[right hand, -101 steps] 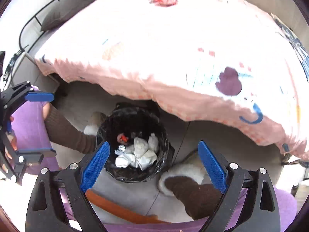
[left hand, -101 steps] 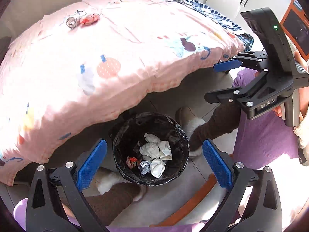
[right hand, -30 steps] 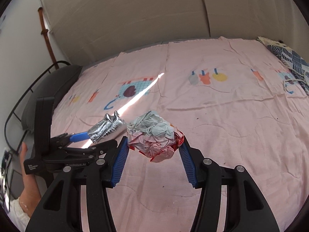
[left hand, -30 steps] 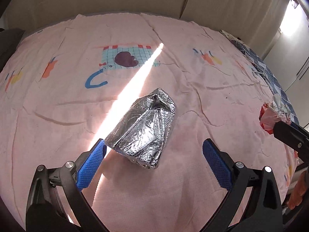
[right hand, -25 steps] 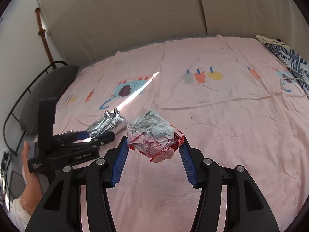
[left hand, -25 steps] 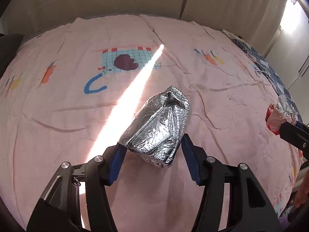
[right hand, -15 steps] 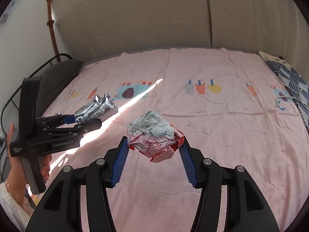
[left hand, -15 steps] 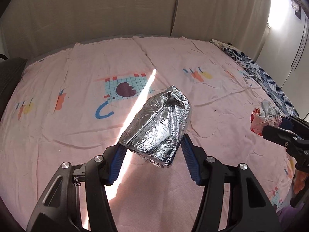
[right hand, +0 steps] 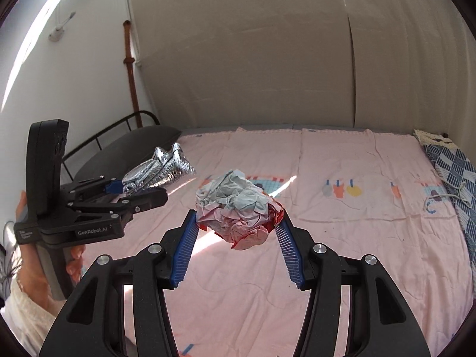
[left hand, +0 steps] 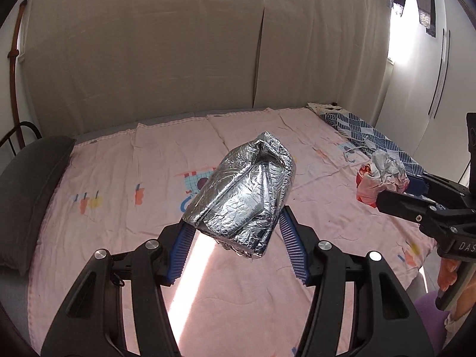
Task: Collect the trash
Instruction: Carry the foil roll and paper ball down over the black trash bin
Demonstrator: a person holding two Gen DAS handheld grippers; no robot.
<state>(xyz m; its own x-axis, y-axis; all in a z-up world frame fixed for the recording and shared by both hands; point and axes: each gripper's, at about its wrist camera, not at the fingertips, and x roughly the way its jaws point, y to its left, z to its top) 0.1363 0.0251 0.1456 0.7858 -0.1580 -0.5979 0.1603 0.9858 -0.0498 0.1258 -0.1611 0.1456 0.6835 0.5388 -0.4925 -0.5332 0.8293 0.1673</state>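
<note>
My left gripper (left hand: 236,226) is shut on a crumpled silver foil bag (left hand: 244,196), held in the air above the pink bedspread (left hand: 119,208). In the right wrist view the same foil bag (right hand: 160,172) sticks out of the left gripper (right hand: 136,192) at the left. A crumpled wad of grey, pink and red paper (right hand: 238,211) sits between the blue pads of my right gripper (right hand: 236,229), which is shut on it. From the left wrist view that paper wad (left hand: 380,178) shows at the right edge in the right gripper (left hand: 401,192).
The bed runs to a beige padded wall (left hand: 178,59). A dark pillow (left hand: 26,187) lies at the head on the left, by a black metal bed frame (right hand: 119,128). A blue patterned blanket (right hand: 452,172) lies along the right side. A hand (right hand: 26,270) holds the left gripper's handle.
The left gripper shut on the foil bag and lifted it off the bed. Both grippers rose with their loads, and the wall now fills the upper half of both views.
</note>
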